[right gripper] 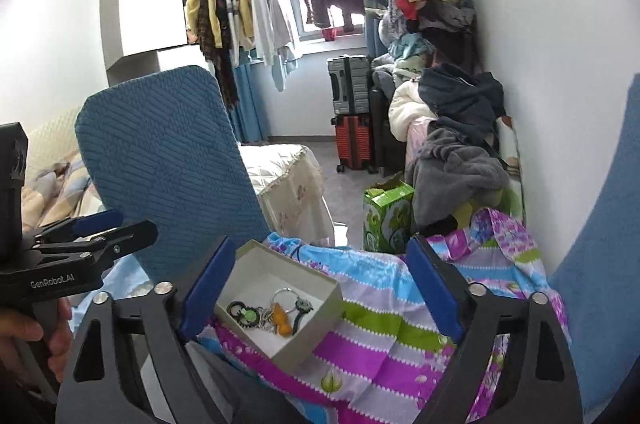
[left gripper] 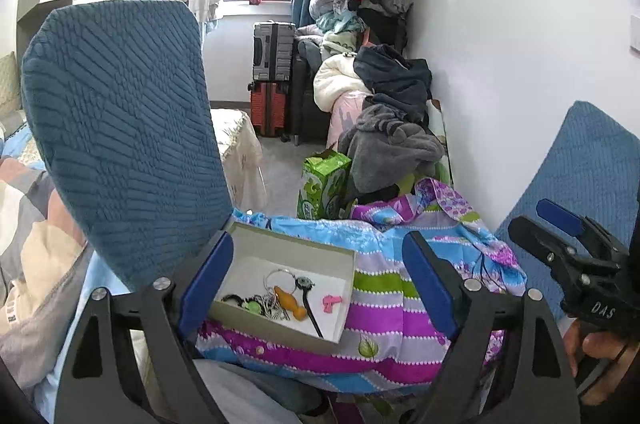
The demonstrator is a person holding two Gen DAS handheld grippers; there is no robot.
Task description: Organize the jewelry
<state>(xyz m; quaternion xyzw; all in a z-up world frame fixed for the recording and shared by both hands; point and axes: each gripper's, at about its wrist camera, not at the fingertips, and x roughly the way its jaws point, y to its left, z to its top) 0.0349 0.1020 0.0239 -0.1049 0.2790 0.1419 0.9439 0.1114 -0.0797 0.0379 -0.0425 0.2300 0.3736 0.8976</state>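
A shallow white cardboard box [left gripper: 256, 270] lies on a bright striped floral cloth [left gripper: 394, 308]. Inside it are a key ring with an orange charm [left gripper: 291, 303], a small pink piece [left gripper: 331, 303], a black hair stick [left gripper: 310, 312] and a green-and-black piece [left gripper: 250, 305]. My left gripper [left gripper: 318, 284] hangs above the box, open, with nothing touching its blue pads. In the right wrist view the same box [right gripper: 260, 278] shows the orange charm [right gripper: 280, 320] and ring. My right gripper [right gripper: 320, 290] is also open and holds nothing. Each view catches the other gripper at its edge: the right gripper [left gripper: 538, 226], the left gripper [right gripper: 120, 228].
A tall blue quilted chair back [left gripper: 120, 144] rises left of the box, and another blue one [left gripper: 580, 168] stands at right by the white wall. Beyond are a green carton [left gripper: 322, 184], piled clothes [left gripper: 392, 128], stacked suitcases [left gripper: 272, 76] and a bed [left gripper: 24, 192] at left.
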